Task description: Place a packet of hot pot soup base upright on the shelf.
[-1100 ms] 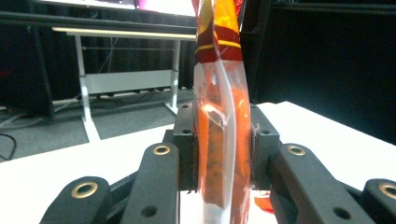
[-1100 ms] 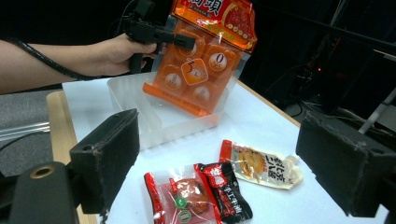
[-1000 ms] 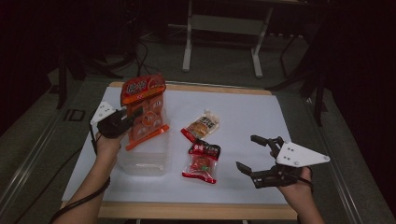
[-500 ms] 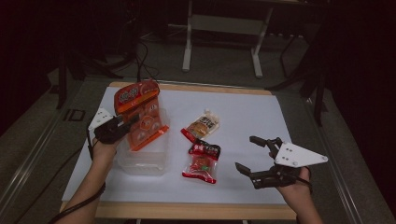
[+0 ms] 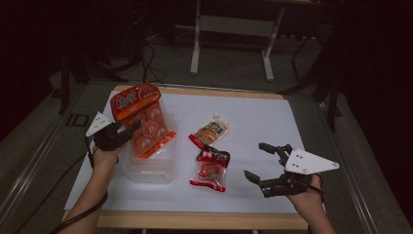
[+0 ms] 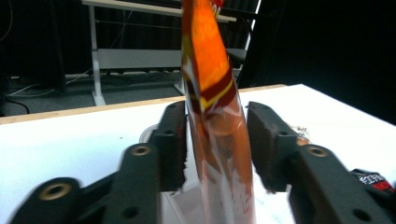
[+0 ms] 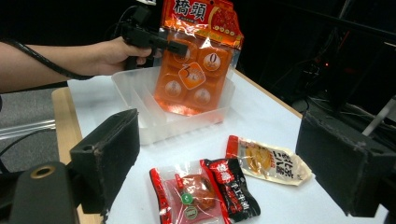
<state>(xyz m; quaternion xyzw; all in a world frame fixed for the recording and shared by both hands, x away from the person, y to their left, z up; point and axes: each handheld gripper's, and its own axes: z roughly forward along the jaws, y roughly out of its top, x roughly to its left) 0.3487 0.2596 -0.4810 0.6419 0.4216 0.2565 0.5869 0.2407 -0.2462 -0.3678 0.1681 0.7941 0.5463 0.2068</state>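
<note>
An orange snack bag [image 5: 141, 117] stands tilted with its lower end in a clear plastic container [image 5: 148, 170] at the table's left. My left gripper [image 5: 131, 129] is at the bag's left side. In the left gripper view the bag [image 6: 210, 93] rises between the two jaws; they have just been opening and sit loosely beside it, so my left gripper [image 6: 215, 135] is open. My right gripper [image 5: 253, 160] hovers open over the table's near right with nothing between its fingers. In the right gripper view the bag [image 7: 196, 60] leans in the container [image 7: 140, 107], with the left gripper [image 7: 163, 44] beside it.
A beige pouch [image 5: 210, 130] and a red and black packet [image 5: 210, 168] lie on the white table top [image 5: 272, 117] between the container and the right gripper. They also lie ahead of the right jaws: the pouch [image 7: 268, 161] and the packet [image 7: 205, 191]. Dark floor and a metal stand lie beyond.
The left hand has brought the orange bag down and nearer, so its lower end sits in the container. The left jaws have spread apart. The right gripper has kept still.
</note>
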